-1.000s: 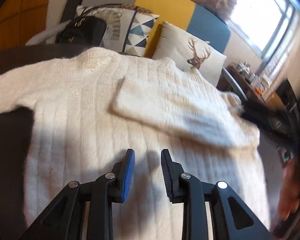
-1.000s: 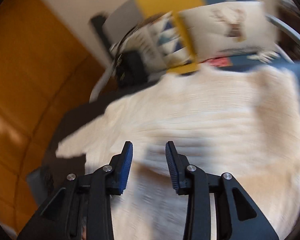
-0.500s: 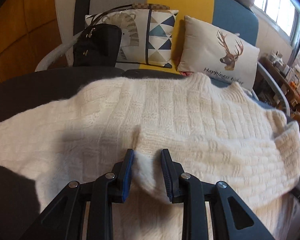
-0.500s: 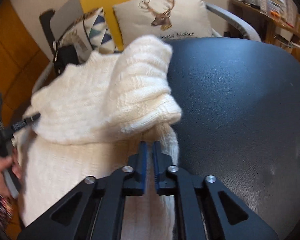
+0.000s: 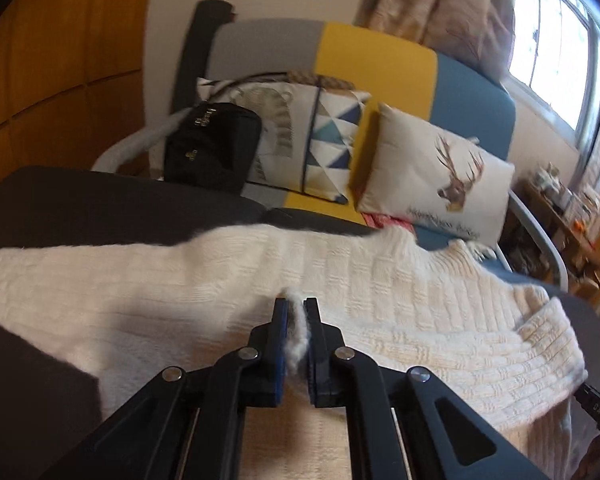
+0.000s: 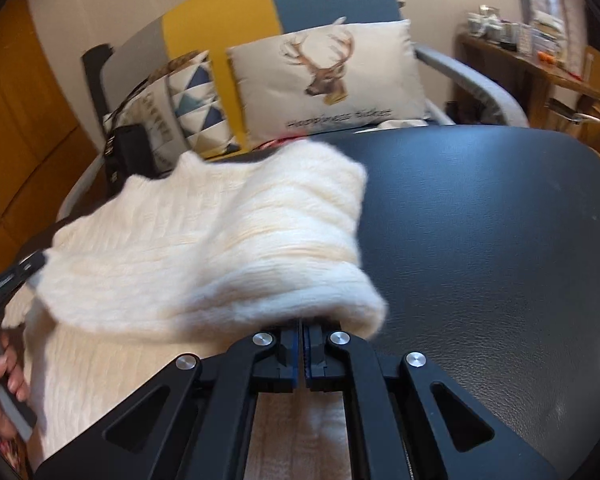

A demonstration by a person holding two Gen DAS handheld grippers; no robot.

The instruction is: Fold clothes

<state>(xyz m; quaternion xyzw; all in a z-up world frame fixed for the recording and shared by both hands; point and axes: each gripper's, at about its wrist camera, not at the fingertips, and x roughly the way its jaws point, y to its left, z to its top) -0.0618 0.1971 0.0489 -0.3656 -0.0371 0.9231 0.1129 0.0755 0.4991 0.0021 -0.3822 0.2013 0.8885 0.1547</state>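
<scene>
A cream knitted sweater (image 5: 400, 300) lies spread across the black table (image 5: 80, 204). My left gripper (image 5: 296, 304) is over its middle. Its jaws are closing tight on a small pinch of knit that sticks up between the blue pads. In the right wrist view the sweater's (image 6: 220, 248) right side is lifted and rolled over toward the left. That raised fold drapes over my right gripper (image 6: 302, 322), which is shut on the knit, with its tips hidden under the fabric. A hand (image 6: 4, 380) holding the left gripper shows at the far left edge.
Bare black tabletop (image 6: 480, 240) stretches to the right of the sweater. Behind the table stands a grey, yellow and blue sofa (image 5: 376, 56) with a deer cushion (image 6: 328, 76), a triangle-pattern cushion (image 5: 332, 140) and a black bag (image 5: 212, 148). A cluttered wooden side table (image 6: 532, 64) is at the far right.
The left gripper moved up the sweater and shut on a pinch of knit. The right gripper swung to the sweater's right edge, shut on it, and holds the fold raised.
</scene>
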